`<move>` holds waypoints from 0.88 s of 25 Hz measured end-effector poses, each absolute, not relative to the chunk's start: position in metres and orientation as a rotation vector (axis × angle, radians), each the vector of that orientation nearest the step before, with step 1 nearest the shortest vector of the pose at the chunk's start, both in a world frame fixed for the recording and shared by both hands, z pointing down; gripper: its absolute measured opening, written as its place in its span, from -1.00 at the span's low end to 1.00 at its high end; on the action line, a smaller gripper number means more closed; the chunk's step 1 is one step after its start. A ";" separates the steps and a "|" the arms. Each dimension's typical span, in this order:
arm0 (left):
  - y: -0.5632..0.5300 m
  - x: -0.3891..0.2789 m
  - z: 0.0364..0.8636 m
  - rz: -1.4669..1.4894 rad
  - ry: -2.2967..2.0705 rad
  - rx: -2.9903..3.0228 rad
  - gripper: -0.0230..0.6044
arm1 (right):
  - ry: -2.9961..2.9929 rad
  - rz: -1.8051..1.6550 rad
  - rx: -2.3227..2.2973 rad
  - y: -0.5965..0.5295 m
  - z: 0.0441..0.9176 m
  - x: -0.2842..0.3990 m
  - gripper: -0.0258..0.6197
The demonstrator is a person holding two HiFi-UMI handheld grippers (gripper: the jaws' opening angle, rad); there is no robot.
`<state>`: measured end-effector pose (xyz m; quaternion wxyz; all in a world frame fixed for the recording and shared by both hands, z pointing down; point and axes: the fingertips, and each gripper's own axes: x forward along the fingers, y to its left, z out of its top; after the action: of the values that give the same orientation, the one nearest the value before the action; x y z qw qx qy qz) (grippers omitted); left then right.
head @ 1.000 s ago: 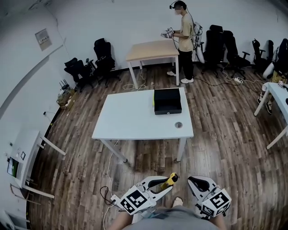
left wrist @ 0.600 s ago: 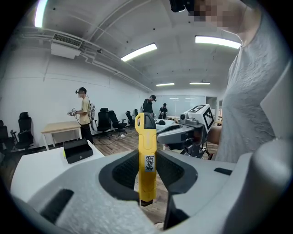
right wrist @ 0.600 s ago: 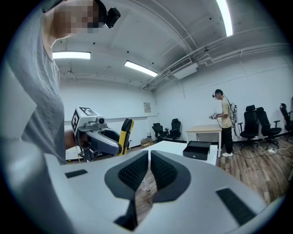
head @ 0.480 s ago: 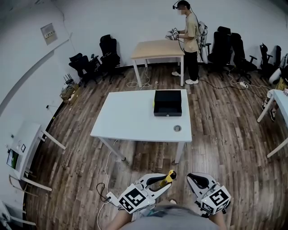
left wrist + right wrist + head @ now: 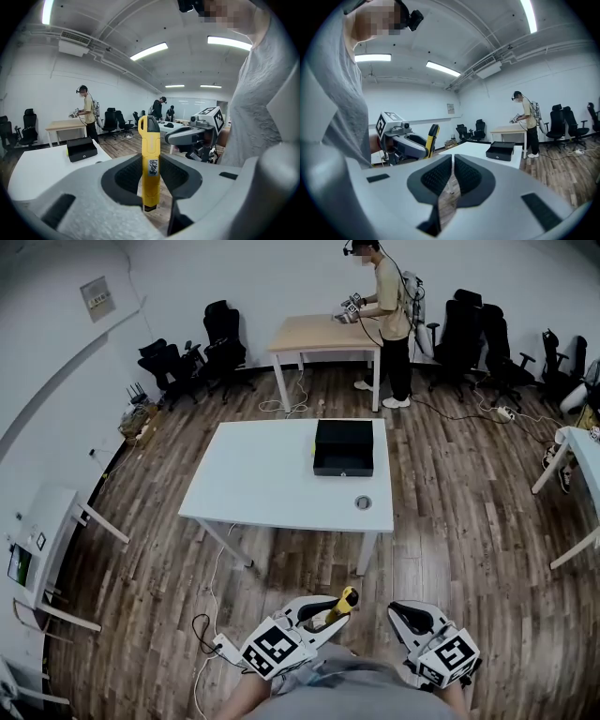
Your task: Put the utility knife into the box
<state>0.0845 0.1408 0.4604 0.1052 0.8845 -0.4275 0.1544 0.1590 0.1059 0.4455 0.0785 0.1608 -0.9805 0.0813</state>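
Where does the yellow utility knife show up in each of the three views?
Head view: utility knife at bottom centre.
Left gripper view: utility knife dead centre, upright between the jaws.
Right gripper view: utility knife left of centre, tilted.
Shared landmark: black box on the white table.

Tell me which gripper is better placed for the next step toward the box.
Left. The left gripper is shut on the yellow utility knife, upright between its pads. The right gripper is closed and empty. The black box sits on the white table ahead, far from both.
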 end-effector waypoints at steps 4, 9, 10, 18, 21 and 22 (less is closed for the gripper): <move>0.121 0.090 0.459 0.447 -1.215 2.639 -0.53 | -2.922 0.239 0.525 0.088 0.447 0.163 -0.82; 0.097 0.089 0.453 0.454 -1.190 2.657 -0.53 | -2.934 0.245 0.516 0.071 0.441 0.155 -0.82; 0.093 0.087 0.452 0.451 -1.192 2.656 -0.53 | -2.932 0.245 0.515 0.067 0.441 0.153 -0.82; 0.066 0.052 0.458 0.463 -1.213 2.624 -0.53 | -2.954 0.248 0.484 0.038 0.441 0.121 -0.82; 0.052 0.039 0.457 0.454 -1.225 2.625 -0.53 | -2.951 0.251 0.461 0.026 0.443 0.107 -0.82; 0.047 0.034 0.456 0.451 -1.229 2.624 -0.53 | -2.953 0.254 0.456 0.020 0.442 0.102 -0.82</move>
<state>0.0337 0.0466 0.4564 0.1044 0.8899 -0.4168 0.1530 0.1021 0.0203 0.4423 0.0711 0.1516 -0.9822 0.0845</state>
